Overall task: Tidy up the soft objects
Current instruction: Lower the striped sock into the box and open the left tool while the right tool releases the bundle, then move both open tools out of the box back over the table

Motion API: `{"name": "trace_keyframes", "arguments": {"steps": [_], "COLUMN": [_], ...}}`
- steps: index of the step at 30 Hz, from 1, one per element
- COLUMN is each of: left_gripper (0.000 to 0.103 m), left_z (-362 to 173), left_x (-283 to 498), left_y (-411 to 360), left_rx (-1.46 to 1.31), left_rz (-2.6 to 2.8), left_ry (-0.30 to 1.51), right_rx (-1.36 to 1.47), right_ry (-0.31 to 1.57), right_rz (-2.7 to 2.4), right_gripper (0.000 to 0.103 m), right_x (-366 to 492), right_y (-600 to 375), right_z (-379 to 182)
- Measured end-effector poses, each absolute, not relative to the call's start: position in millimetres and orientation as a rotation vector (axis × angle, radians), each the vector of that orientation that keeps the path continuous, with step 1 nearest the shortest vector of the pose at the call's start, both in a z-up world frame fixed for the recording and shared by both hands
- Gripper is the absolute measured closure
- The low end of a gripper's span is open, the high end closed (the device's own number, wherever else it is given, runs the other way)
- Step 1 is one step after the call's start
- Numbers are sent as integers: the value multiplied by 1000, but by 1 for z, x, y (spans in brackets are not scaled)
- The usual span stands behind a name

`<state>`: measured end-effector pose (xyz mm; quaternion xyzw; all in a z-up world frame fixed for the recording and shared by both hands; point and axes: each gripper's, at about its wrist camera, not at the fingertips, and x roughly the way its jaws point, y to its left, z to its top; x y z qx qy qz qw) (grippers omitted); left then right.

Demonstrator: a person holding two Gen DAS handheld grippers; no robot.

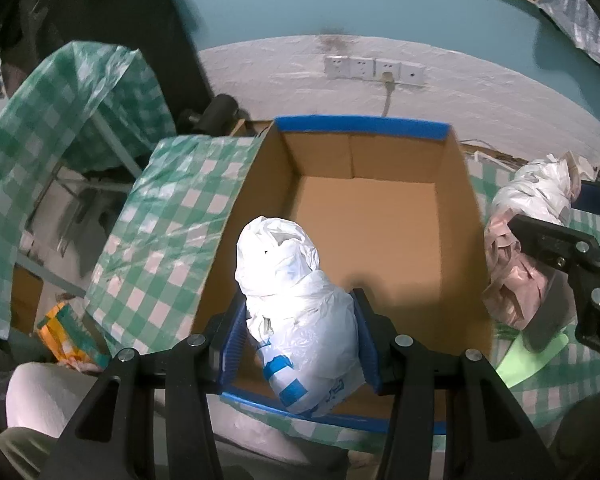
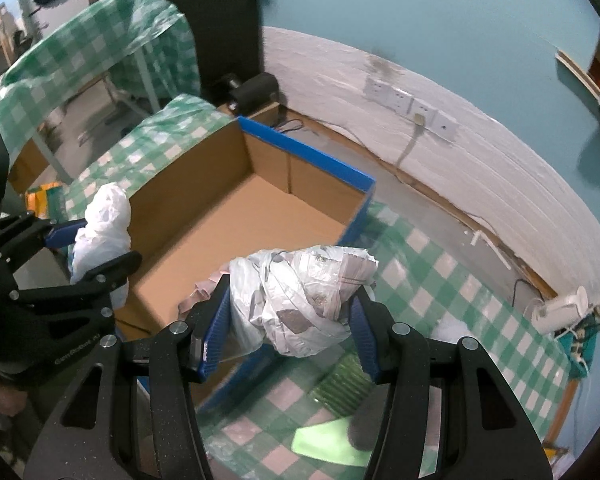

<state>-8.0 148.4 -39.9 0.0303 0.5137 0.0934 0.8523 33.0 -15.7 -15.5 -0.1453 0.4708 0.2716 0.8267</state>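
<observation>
An open cardboard box [image 1: 372, 216] with blue-taped rims stands on a green checked tablecloth, its brown floor bare [image 2: 236, 224]. My left gripper [image 1: 300, 340] is shut on a white plastic bag bundle with blue print [image 1: 296, 300], held over the box's near left corner. In the right wrist view that white bundle [image 2: 104, 232] hangs at the box's left wall. My right gripper [image 2: 288, 320] is shut on a greyish-white and pink crumpled bag bundle [image 2: 304, 300], over the box's near right edge. The left wrist view shows that pink bundle [image 1: 512, 272] just outside the right wall.
A light green flat piece [image 2: 328, 440] lies on the checked tablecloth [image 2: 440, 280] right of the box. A second covered table [image 1: 60, 120] stands at left, a yellow packet [image 1: 66, 340] below it. A white wall with sockets [image 1: 376, 70] runs behind.
</observation>
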Motion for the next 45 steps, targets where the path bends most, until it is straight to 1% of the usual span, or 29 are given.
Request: {"name": "trace_keyframes", "arguments": {"steps": [7, 11, 13, 14, 16, 18, 26, 45], "left_gripper": [53, 50, 41, 39, 29, 26, 26, 24], "left_z": [-57, -60, -61, -61, -60, -58, -56, -44], "left_x": [-4, -4, -4, -4, -4, -5, -4, 1], "left_y": [161, 164, 163, 163, 162, 162, 161, 124], "left_rx": [59, 68, 88, 98, 105, 108, 98, 123], "left_rz": [229, 247, 260, 262, 262, 262, 262, 177], "left_ry": [1127, 1135, 1137, 1133, 1128, 1120, 1119, 1080], "right_rx": [-355, -362, -369, -373, -374, -374, -358, -275], "right_ry": [1049, 1085, 1098, 1101, 1100, 1102, 1085, 1056], "right_rz": [615, 631, 637, 635, 620, 614, 601, 501], "right_gripper": [49, 48, 46, 46, 42, 38, 32, 31], "right_x": [36, 36, 36, 35, 35, 35, 35, 43], "right_y": [16, 24, 26, 27, 27, 27, 18, -36], "right_z": [-38, -51, -55, -57, -58, -59, -53, -36]}}
